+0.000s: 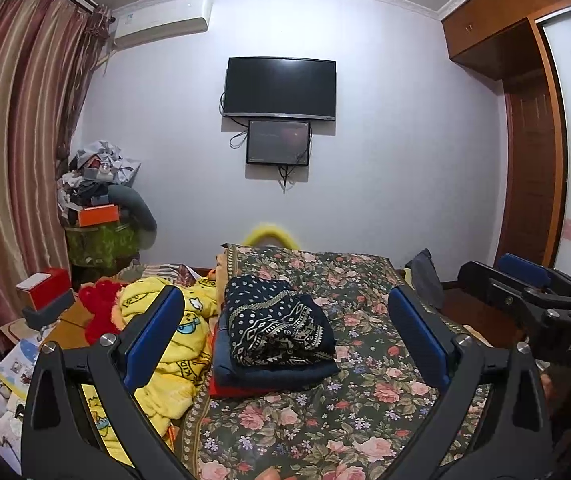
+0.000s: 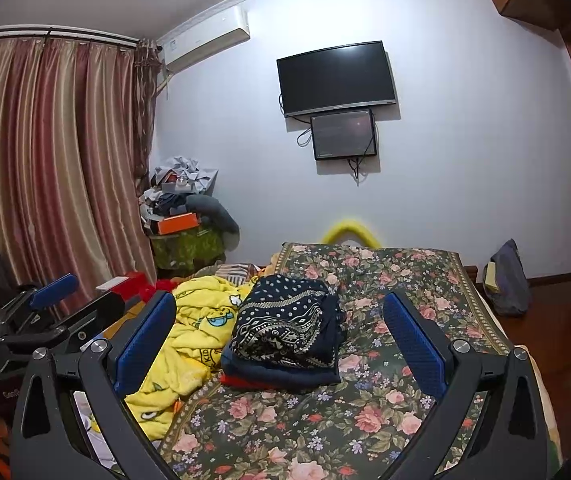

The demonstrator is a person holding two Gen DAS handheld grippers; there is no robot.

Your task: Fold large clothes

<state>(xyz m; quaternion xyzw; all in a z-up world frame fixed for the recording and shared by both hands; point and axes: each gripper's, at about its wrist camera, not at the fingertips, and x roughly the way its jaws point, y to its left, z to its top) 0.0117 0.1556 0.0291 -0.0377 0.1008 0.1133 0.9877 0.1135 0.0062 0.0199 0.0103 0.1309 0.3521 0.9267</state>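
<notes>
1. my left gripper [image 1: 285,320] is held up over the bed. its two blue pads [image 1: 153,336] are far apart and hold nothing.
2. my right gripper [image 2: 279,326] is up over the bed too. its blue pads [image 2: 145,340] are wide apart and hold nothing.
3. in the left view i can see my right gripper off to the right side. in the right view i can see my left gripper off to the left side.
4. the flowery bed cover [image 1: 365,400] is spread flat on the bed.
5. a pile of folded clothes [image 1: 275,330] sits on the bed cover, out in front of both grippers and not touching them.
6. the top one is a dark blue cloth with white dots and shapes [image 2: 285,320]. under it is a plain dark blue cloth [image 2: 285,376]. at the very bottom a bit of red cloth [image 2: 237,381] peeks out.
7. a yellow blanket with cartoon faces [image 2: 189,344] lies all bunched up just left of the pile.
8. a tv [image 1: 280,89] hangs on the far wall with a small screen [image 1: 278,142] under it.
9. striped curtains [image 2: 45,160] hang on the left.
</notes>
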